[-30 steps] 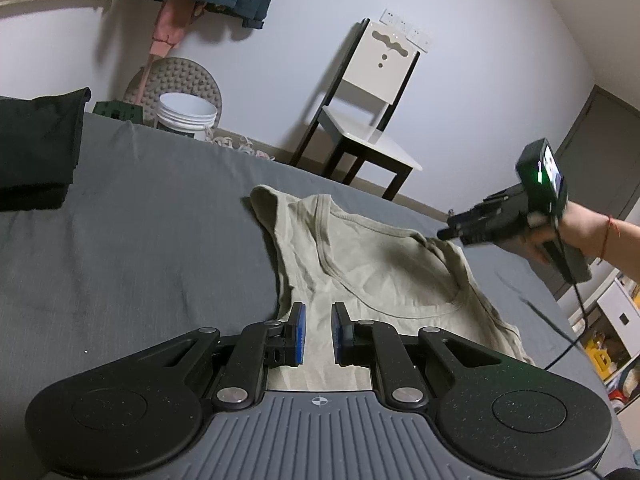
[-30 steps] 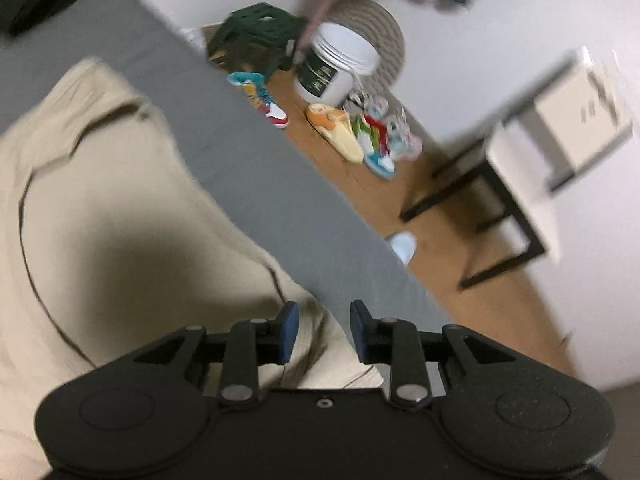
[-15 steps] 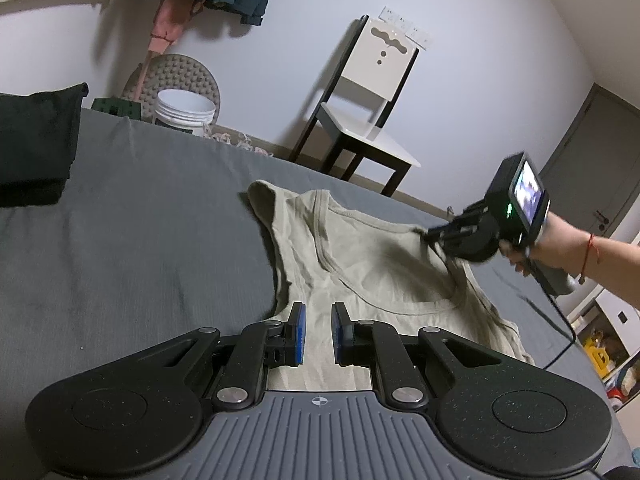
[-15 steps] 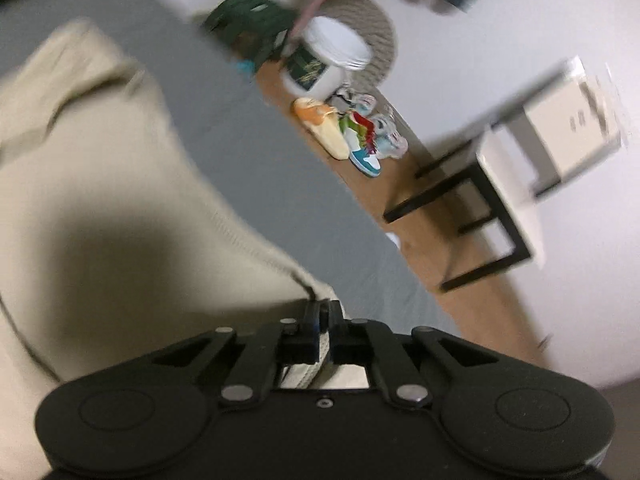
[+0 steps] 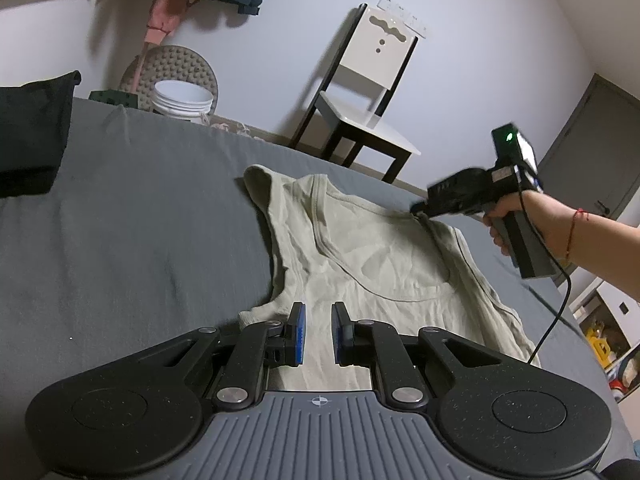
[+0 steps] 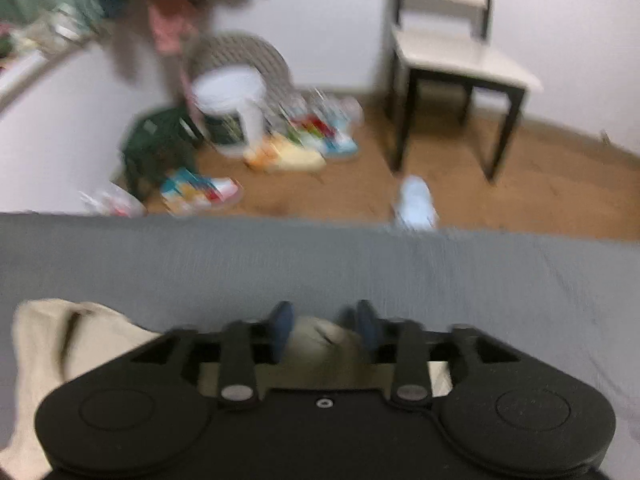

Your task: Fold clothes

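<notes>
- Your left gripper [image 5: 317, 334] is released, its 2 blue pads apart, with the beige tank top [image 5: 372, 276] spread on the grey bed [image 5: 140, 240] directly ahead of it and under its tips.
- Your right gripper [image 6: 324, 326] has its jaws parted; a fold of the top's strap lies between them, in a blurred view.

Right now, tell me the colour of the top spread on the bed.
Pale olive-beige, plain with no pattern: the tank top shows best in the left wrist view.

One tank top [image 5: 372, 264], one chair [image 5: 368, 92], one bucket [image 5: 183, 101], perhaps five blurred shoes [image 6: 304, 148].
</notes>
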Available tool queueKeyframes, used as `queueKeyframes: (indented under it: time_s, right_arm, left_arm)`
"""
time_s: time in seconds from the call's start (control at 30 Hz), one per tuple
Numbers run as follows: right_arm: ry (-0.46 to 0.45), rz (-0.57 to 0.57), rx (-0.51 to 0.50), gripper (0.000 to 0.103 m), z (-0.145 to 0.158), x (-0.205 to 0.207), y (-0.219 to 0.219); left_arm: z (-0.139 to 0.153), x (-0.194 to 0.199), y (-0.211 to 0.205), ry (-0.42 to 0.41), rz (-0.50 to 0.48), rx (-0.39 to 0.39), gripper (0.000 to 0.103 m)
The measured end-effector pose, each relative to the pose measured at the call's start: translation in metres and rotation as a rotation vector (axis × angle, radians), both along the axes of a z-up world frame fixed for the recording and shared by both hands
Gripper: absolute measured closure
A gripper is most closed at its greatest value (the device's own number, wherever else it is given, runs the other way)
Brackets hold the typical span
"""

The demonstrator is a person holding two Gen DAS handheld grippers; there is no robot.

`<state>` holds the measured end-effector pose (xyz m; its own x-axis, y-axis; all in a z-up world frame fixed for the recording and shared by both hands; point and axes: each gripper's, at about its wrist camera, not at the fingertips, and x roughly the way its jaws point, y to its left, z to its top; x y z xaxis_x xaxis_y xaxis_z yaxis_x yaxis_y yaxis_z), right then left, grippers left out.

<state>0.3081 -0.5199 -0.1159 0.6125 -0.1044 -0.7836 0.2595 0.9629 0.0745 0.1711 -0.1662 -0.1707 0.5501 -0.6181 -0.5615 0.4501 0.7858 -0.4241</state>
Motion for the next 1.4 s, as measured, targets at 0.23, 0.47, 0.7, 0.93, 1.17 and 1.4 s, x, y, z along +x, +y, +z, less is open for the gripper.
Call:
queueKeyframes:
  time_s: [0.23, 0.47, 0.7, 0.93, 1.17, 1.4]
  right_arm:
    - [-0.055, 0.228, 0.263, 0.061, 0.011, 0.014, 0.065]
    - [-0.003, 0.184, 0.309, 0.093, -0.025, 0.044, 0.097]
    - [-0.027, 0.145, 0.265, 0.099, -0.031, 0.053, 0.094]
    - [-0.01, 0.112, 0.336, 0.088, -0.03, 0.05, 0.092]
    - [-0.032, 0.209, 0.258, 0.058, 0.004, 0.001, 0.102]
    - [-0.025, 0.657, 0.266, 0.066, 0.012, -0.05, 0.178]
  left_arm:
    - [0.002, 0.001, 0.005, 0.006, 0.015, -0.013, 0.091]
    - [0.0, 0.004, 0.007, 0.032, 0.007, -0.017, 0.091]
    - [-0.016, 0.006, -0.005, 0.093, -0.036, -0.007, 0.091]
    - [-0.024, 0.009, -0.01, 0.122, -0.04, 0.031, 0.091]
    - [-0.002, 0.017, 0.023, 0.074, 0.031, -0.014, 0.091]
    - [-0.011, 0.042, 0.08, 0.188, 0.282, -0.027, 0.091]
